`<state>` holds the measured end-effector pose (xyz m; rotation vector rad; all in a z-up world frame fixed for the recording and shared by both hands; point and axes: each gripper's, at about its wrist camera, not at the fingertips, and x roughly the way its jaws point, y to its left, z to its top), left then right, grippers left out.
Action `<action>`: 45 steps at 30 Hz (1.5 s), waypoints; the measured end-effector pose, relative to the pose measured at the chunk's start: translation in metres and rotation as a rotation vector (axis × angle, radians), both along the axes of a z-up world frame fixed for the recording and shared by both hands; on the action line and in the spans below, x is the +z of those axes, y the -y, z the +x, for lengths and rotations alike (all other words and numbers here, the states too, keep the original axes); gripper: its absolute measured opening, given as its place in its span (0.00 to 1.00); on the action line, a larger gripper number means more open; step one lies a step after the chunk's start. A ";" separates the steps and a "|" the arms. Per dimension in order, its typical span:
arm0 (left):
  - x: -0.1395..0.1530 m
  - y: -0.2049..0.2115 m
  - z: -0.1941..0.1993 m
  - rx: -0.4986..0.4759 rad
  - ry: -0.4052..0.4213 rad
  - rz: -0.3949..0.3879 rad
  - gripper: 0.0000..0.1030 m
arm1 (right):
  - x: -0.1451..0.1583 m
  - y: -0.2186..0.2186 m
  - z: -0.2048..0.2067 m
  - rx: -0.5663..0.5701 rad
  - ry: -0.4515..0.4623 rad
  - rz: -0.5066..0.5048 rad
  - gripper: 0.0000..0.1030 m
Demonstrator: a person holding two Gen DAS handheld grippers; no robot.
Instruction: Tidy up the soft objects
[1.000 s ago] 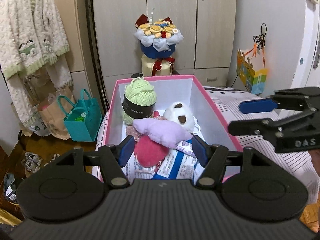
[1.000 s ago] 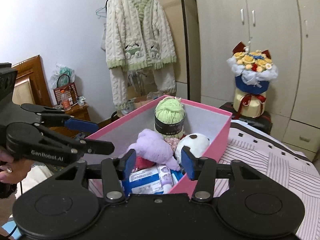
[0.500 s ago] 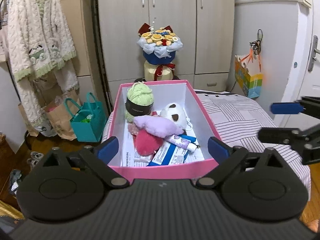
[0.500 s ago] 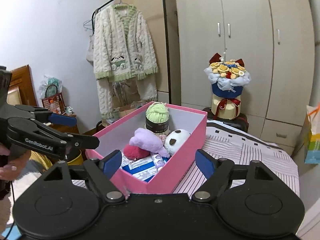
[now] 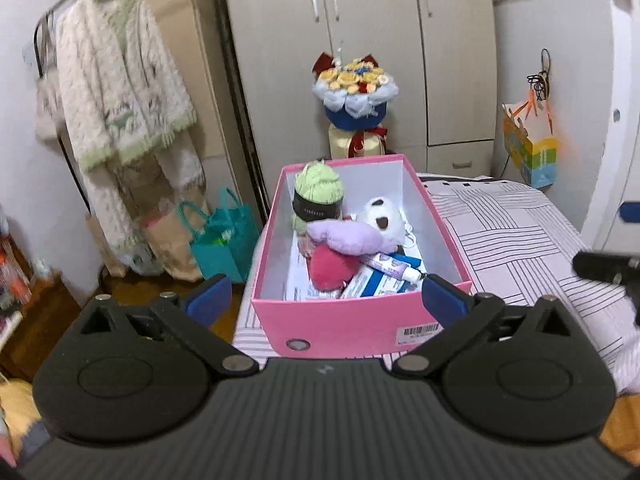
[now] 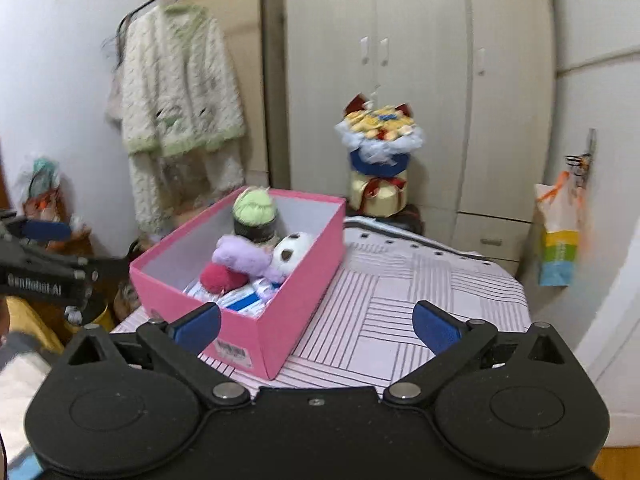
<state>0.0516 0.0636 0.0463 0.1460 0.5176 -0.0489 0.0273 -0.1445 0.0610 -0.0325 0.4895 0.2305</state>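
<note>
Pink box [image 5: 352, 320] sits on striped bedspread [image 5: 512, 240] near wardrobe [image 5: 360, 40].

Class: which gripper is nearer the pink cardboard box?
Left. The left gripper faces the pink cardboard box head-on at its short end; the right gripper stands off its corner.

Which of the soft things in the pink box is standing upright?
The green yarn ball, upright in the far left corner with a dark band; the other soft things lie down.
</note>
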 end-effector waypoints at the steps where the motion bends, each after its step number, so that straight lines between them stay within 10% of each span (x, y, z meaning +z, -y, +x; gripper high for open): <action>1: -0.002 0.003 -0.003 0.010 0.014 0.001 1.00 | -0.001 0.002 -0.006 -0.018 0.025 0.014 1.00; 45: -0.051 0.043 -0.033 0.000 0.103 -0.055 1.00 | -0.041 0.016 -0.061 -0.280 0.040 -0.036 1.00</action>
